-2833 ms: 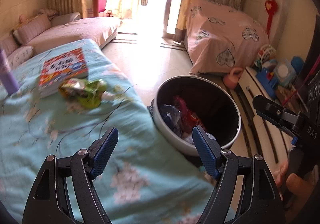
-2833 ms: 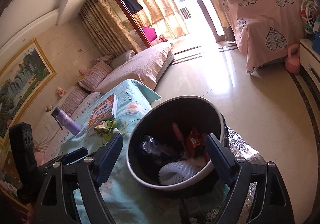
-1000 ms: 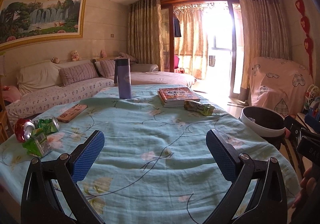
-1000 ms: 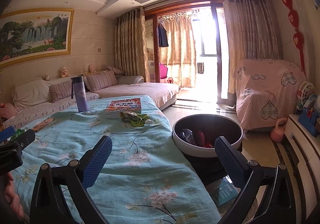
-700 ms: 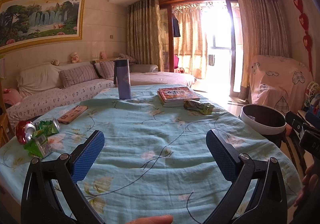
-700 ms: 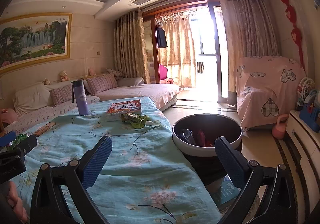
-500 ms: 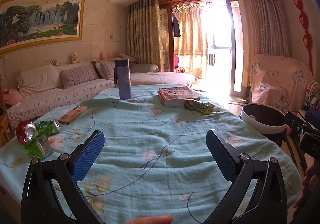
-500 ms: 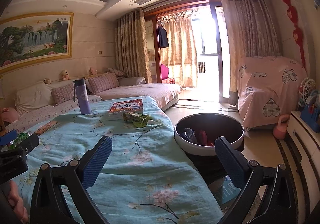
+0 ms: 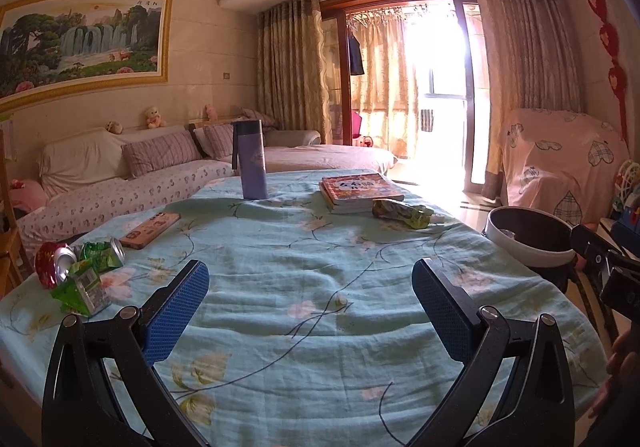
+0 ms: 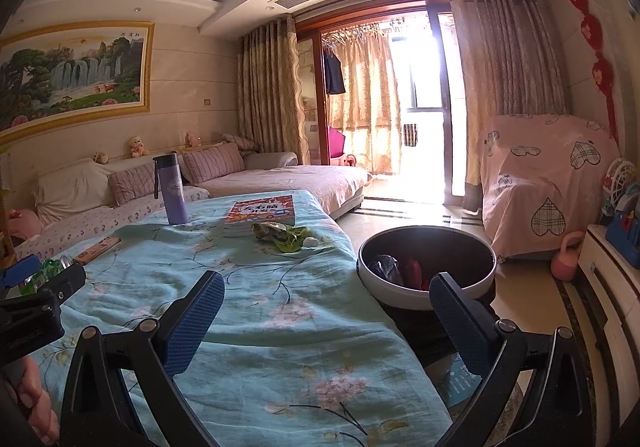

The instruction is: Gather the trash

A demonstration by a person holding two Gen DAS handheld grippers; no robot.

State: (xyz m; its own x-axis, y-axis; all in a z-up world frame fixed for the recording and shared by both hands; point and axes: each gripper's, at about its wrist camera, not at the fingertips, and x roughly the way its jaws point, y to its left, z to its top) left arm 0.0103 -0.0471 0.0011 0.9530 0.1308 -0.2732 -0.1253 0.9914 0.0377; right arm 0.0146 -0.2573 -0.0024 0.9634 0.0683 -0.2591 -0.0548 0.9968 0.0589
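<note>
Almost nothing has moved since a moment ago. Both the left gripper [image 9: 310,297] and right gripper [image 10: 326,313] hang with jaws wide apart, holding nothing. The green wrapper [image 9: 402,212] lies far ahead on the counter [image 9: 280,279], beside the book [image 9: 358,189]. Crushed cans [image 9: 76,271] sit off left; the trash bin [image 10: 426,265] stands right.

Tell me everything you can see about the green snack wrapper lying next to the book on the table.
The green snack wrapper is a crumpled foil-like pouch, yellow-green with darker print, lying flat on the light blue floral tablecloth. It sits just in front of the book, seemingly touching its near edge, towards the table side nearest the trash bin. A small white piece rests at its right end; I cannot tell whether it is attached. The left-wrist view shows it elongated. Neither pair of tongs touches it.
</note>
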